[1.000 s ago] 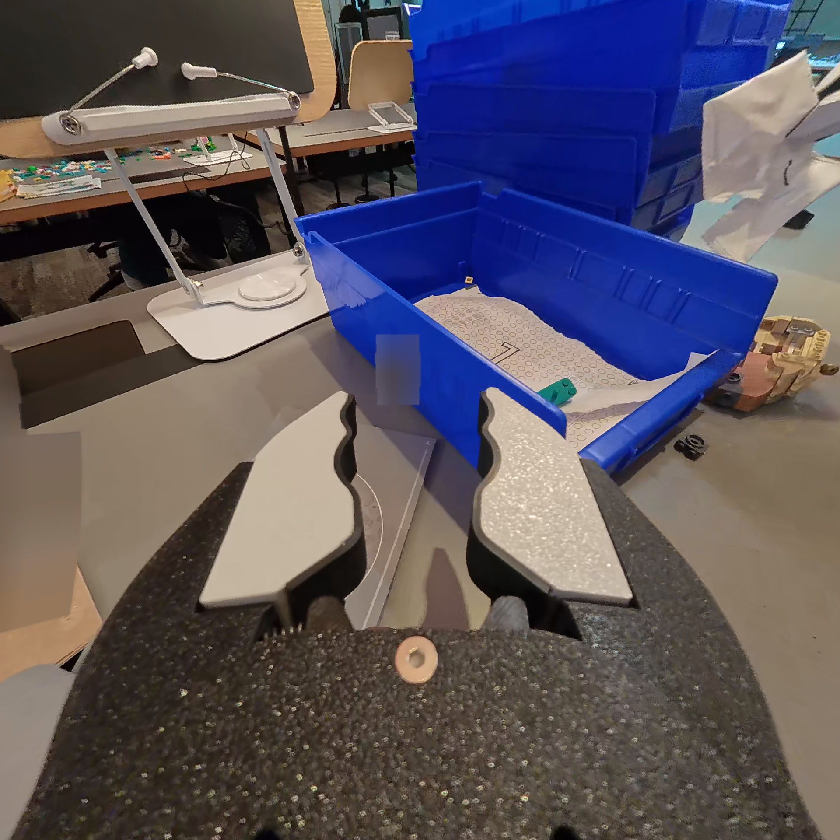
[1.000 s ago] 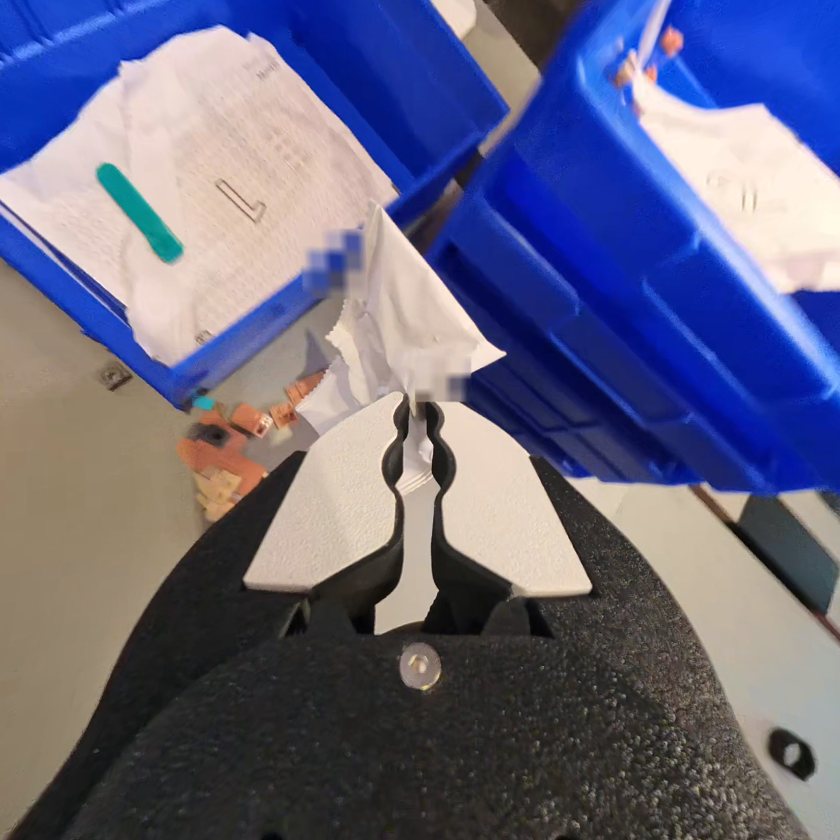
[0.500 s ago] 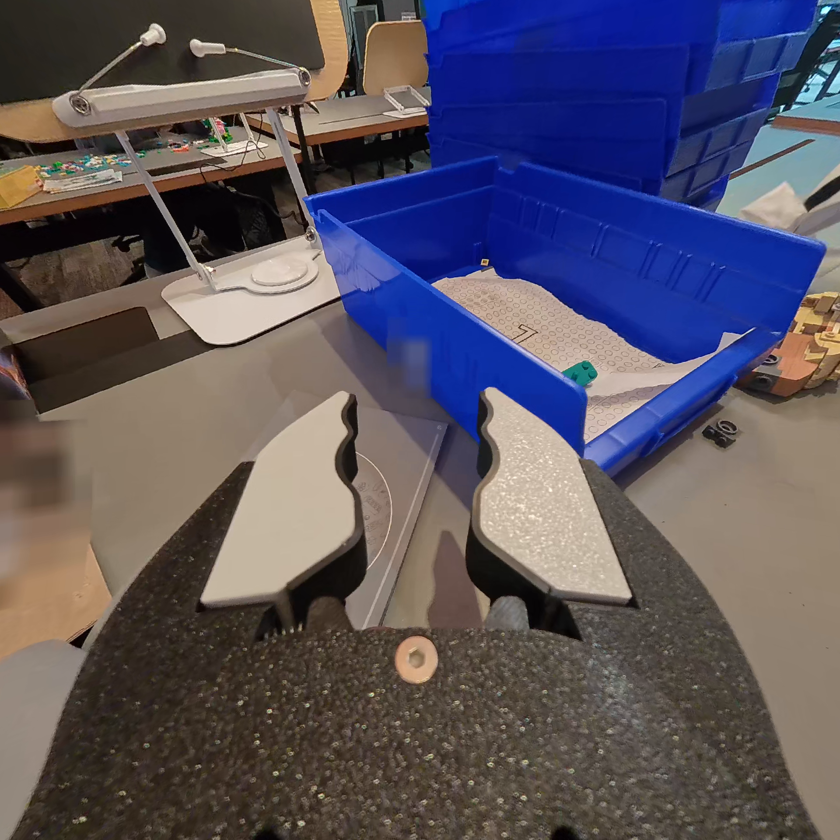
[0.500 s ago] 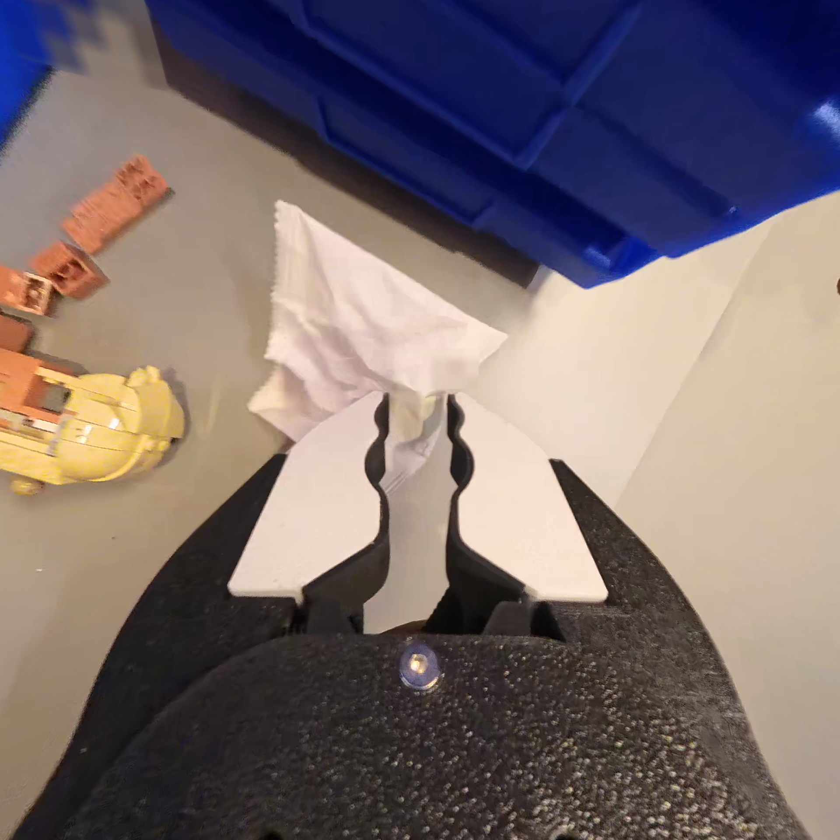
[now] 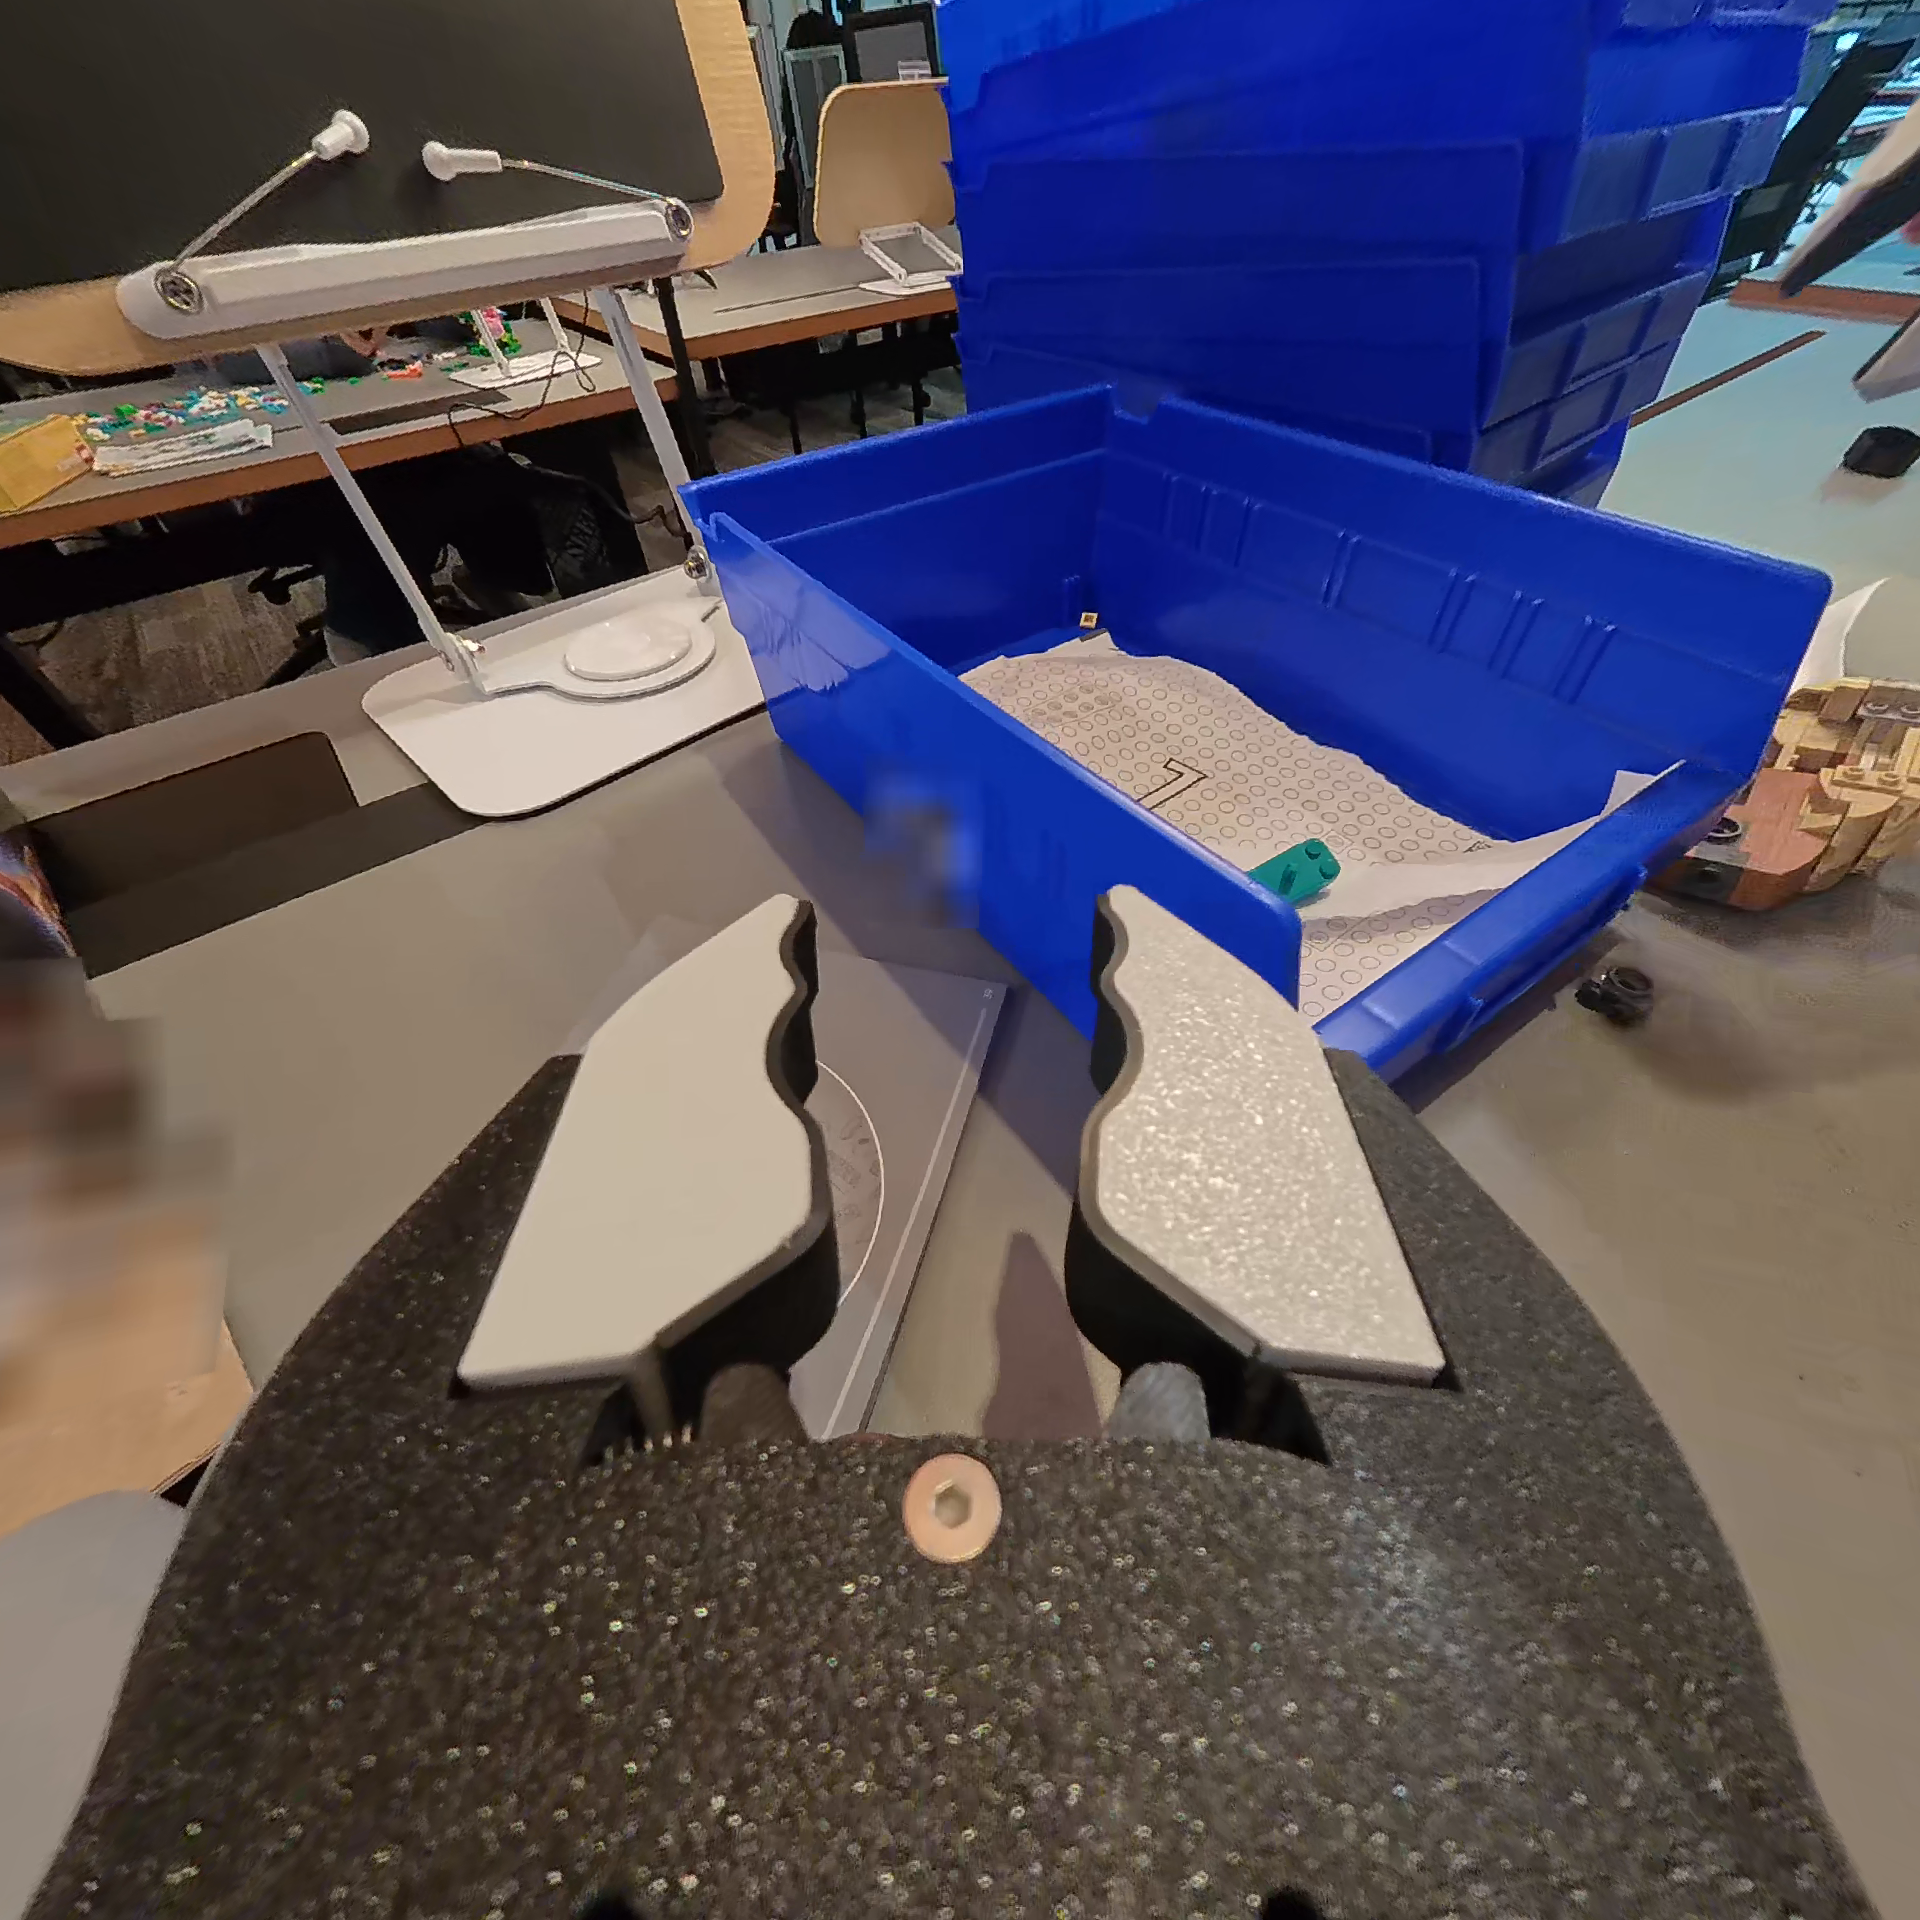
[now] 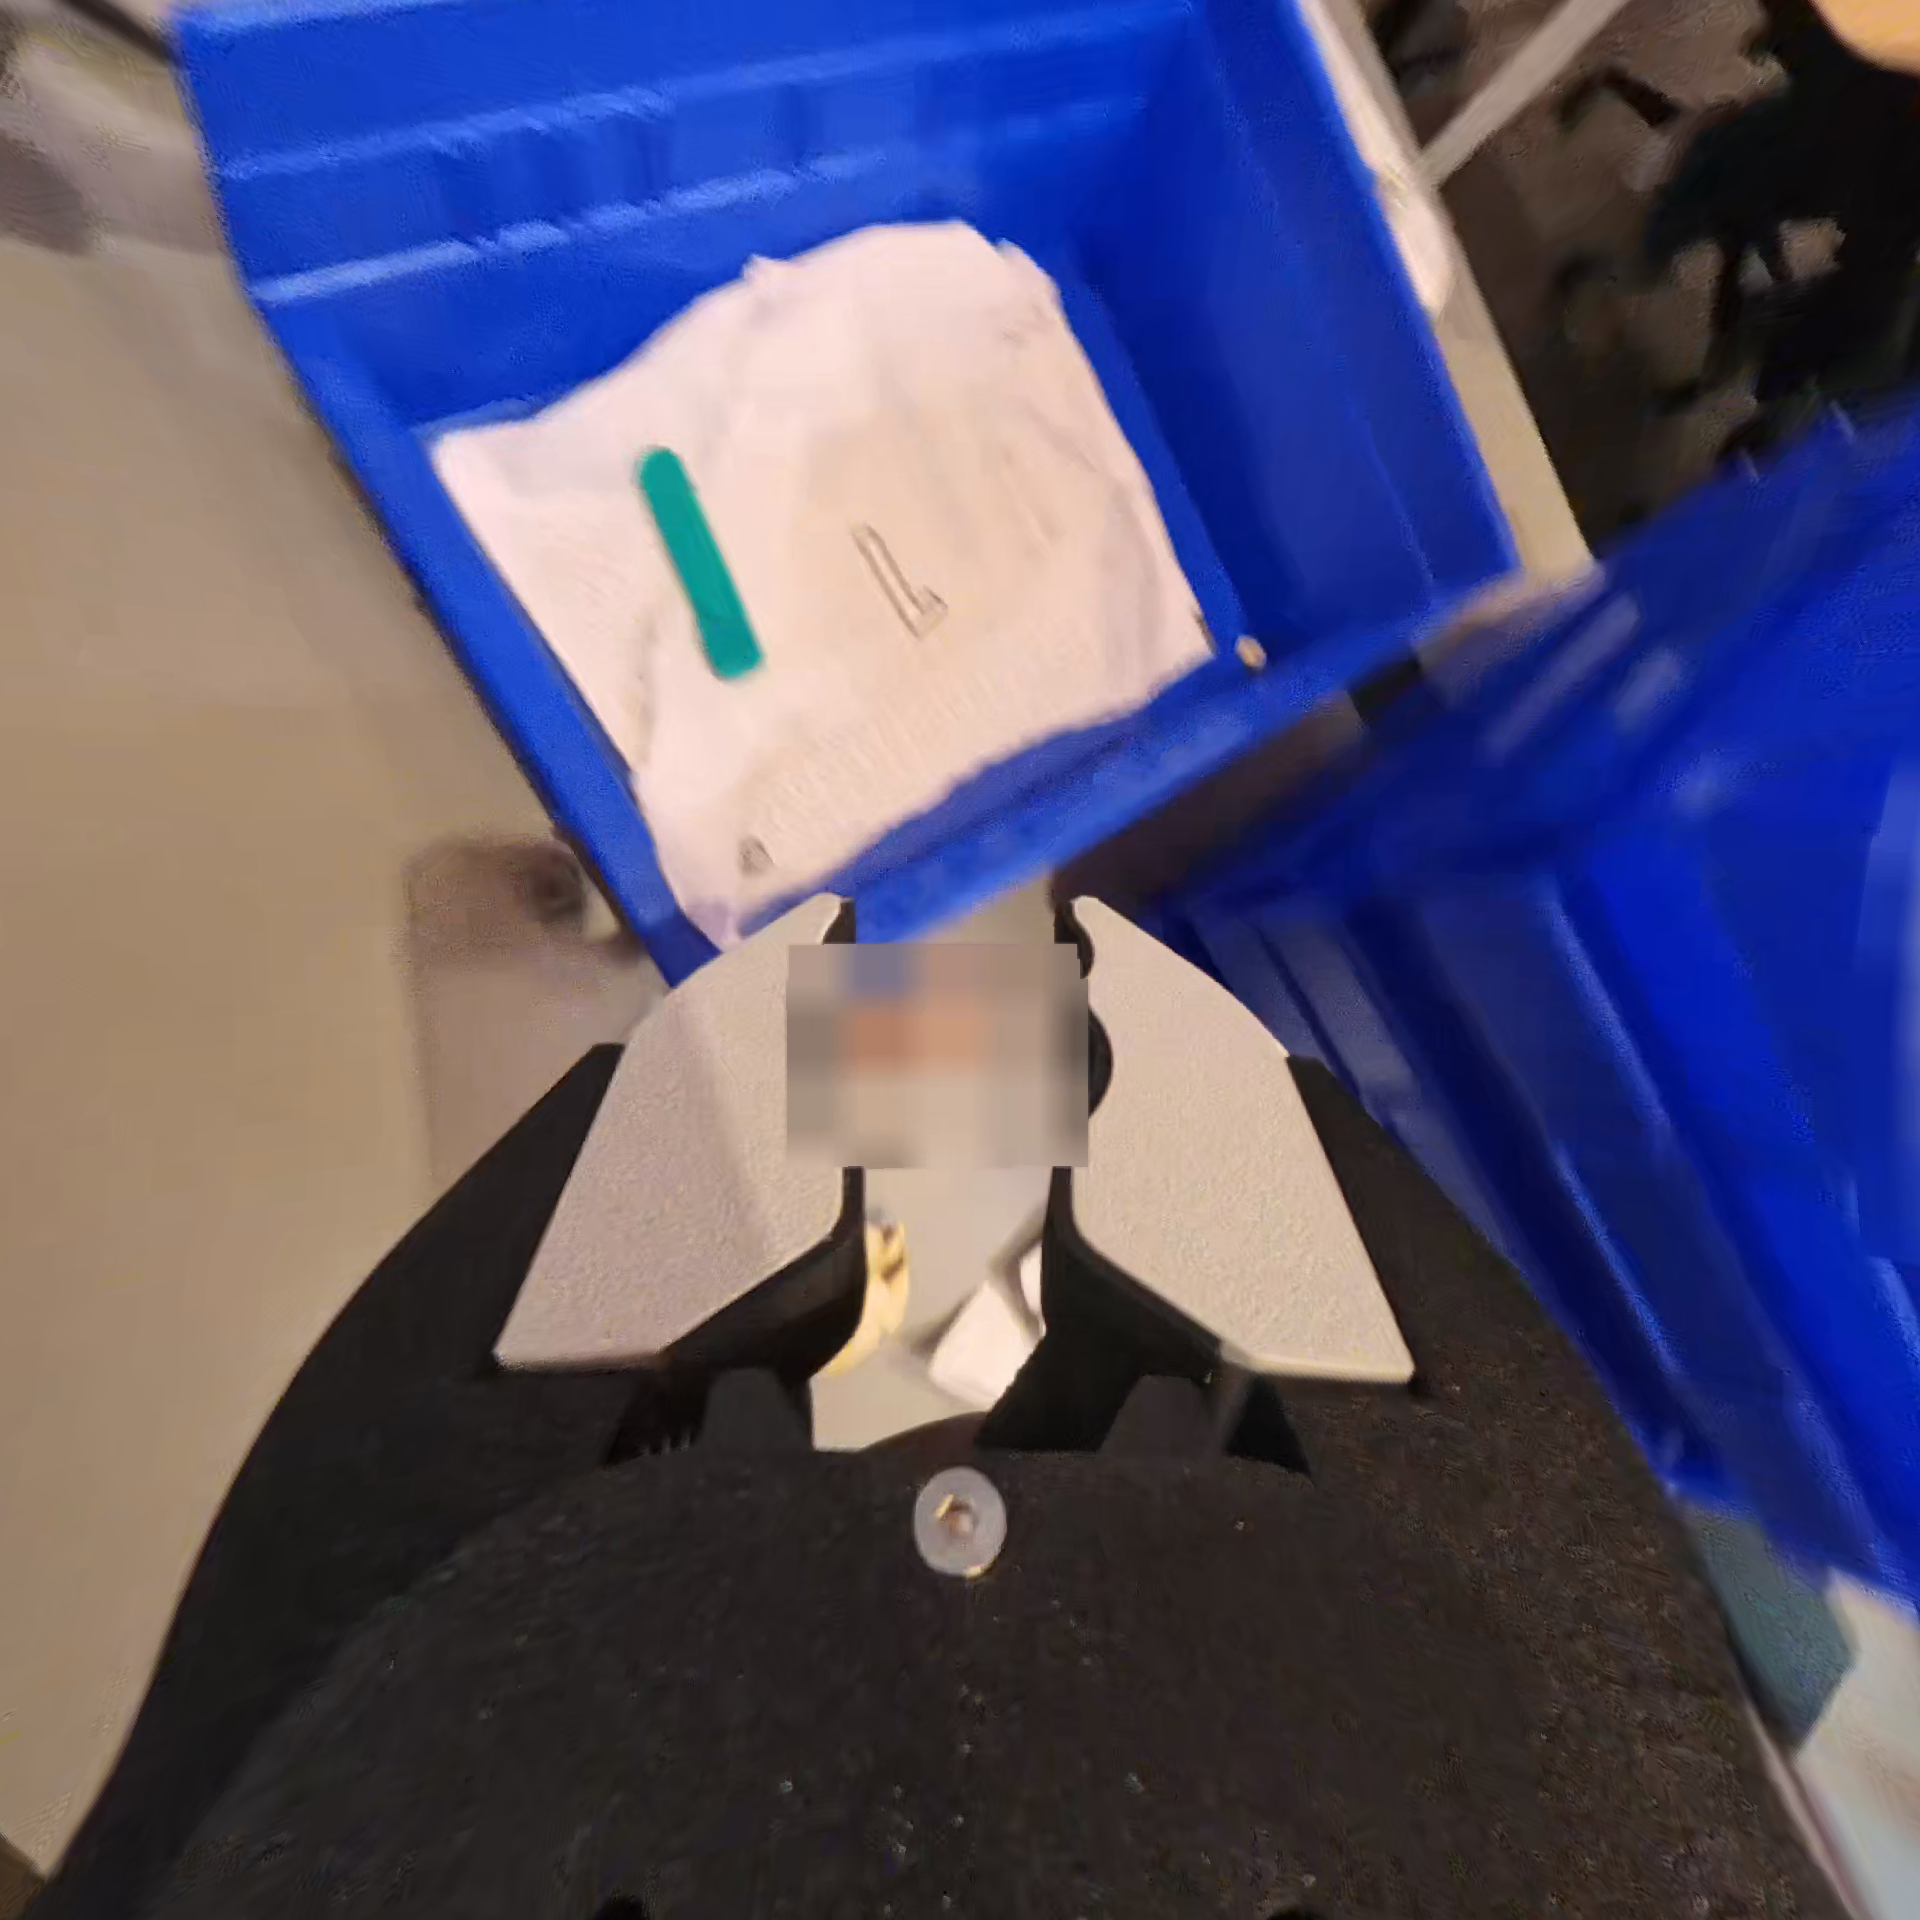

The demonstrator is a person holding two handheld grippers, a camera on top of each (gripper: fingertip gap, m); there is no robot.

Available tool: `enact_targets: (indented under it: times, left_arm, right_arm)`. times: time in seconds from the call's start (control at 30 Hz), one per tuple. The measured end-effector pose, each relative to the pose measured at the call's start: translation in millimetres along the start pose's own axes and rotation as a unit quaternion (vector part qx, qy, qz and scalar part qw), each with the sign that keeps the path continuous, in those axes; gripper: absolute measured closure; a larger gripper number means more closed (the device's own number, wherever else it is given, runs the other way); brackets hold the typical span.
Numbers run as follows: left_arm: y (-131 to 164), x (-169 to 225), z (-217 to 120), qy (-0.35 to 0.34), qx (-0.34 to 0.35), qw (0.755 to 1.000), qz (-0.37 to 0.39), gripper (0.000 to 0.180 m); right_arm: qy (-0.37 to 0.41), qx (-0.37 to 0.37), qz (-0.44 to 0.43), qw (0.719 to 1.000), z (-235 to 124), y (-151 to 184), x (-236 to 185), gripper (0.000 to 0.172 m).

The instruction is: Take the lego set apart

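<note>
Both grippers were held with fingers apart and nothing gripped: the left gripper [image 5: 951,935] low over the table [image 5: 416,1039], the right gripper [image 6: 956,920] blurred above the bin [image 6: 520,156]. The bin's near wall could be knocked; a teal piece [image 6: 698,561] lay inside.

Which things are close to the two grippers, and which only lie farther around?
Near the grippers: left gripper, open, over grey card beside blue bin; right gripper, fingers apart, before that bin.
Farther off: teal brick, printed paper, desk lamp, stacked bins, brick model.
</note>
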State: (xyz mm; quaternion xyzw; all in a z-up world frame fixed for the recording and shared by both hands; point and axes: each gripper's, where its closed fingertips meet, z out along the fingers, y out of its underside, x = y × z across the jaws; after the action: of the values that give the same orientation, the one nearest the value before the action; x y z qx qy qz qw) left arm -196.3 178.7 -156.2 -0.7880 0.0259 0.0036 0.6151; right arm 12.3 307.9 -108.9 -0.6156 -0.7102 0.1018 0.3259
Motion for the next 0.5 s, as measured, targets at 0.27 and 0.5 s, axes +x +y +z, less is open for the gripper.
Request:
enact_targets:
  times: [0.27, 0.5]
  left_arm:
    - [1, -8, -1, -0.009, -0.001, 1.0, -0.005, 0.13]
    - [-2, -13, -4, -0.009, 0.003, 1.0, -0.02, 0.13]
  right_arm:
    - [-0.062, -0.11, -0.108, 0.986, 118, -71, -34, 0.133]
    - [-0.091, -0.146, -0.052, 0.984, 189, -82, -3, 0.12]
